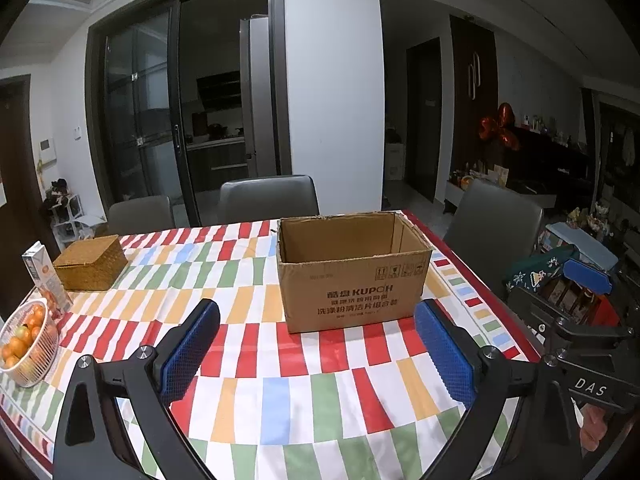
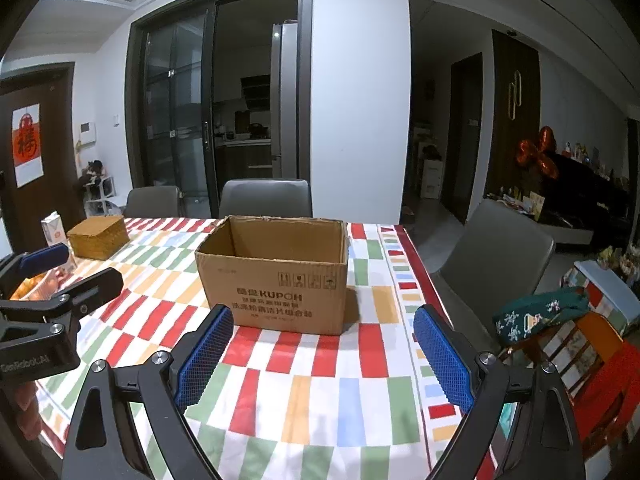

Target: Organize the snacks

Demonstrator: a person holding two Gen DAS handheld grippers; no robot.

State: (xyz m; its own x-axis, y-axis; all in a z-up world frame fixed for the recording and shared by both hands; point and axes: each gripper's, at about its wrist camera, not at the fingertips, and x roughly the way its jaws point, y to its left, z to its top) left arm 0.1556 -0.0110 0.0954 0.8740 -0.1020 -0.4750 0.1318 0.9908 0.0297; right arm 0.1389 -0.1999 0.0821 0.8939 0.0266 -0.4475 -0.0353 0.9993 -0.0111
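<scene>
An open, empty cardboard box (image 1: 352, 276) stands on the chequered tablecloth (image 1: 248, 304); it also shows in the right wrist view (image 2: 276, 280). My left gripper (image 1: 316, 316) is open and empty, hovering above the cloth just in front of the box. My right gripper (image 2: 323, 322) is open and empty, also in front of the box, to its right. A red carton of snack packs (image 2: 576, 356) with a green snowflake pouch (image 2: 536, 314) sits beyond the table's right edge. The right gripper also shows at the right edge of the left wrist view (image 1: 588, 296).
A woven lidded basket (image 1: 92, 262), a juice carton (image 1: 46, 276) and a white bowl of oranges (image 1: 26, 340) stand at the table's left. Grey chairs (image 1: 268, 198) line the far side and right side (image 2: 492, 256). The left gripper shows at the left of the right wrist view (image 2: 52, 280).
</scene>
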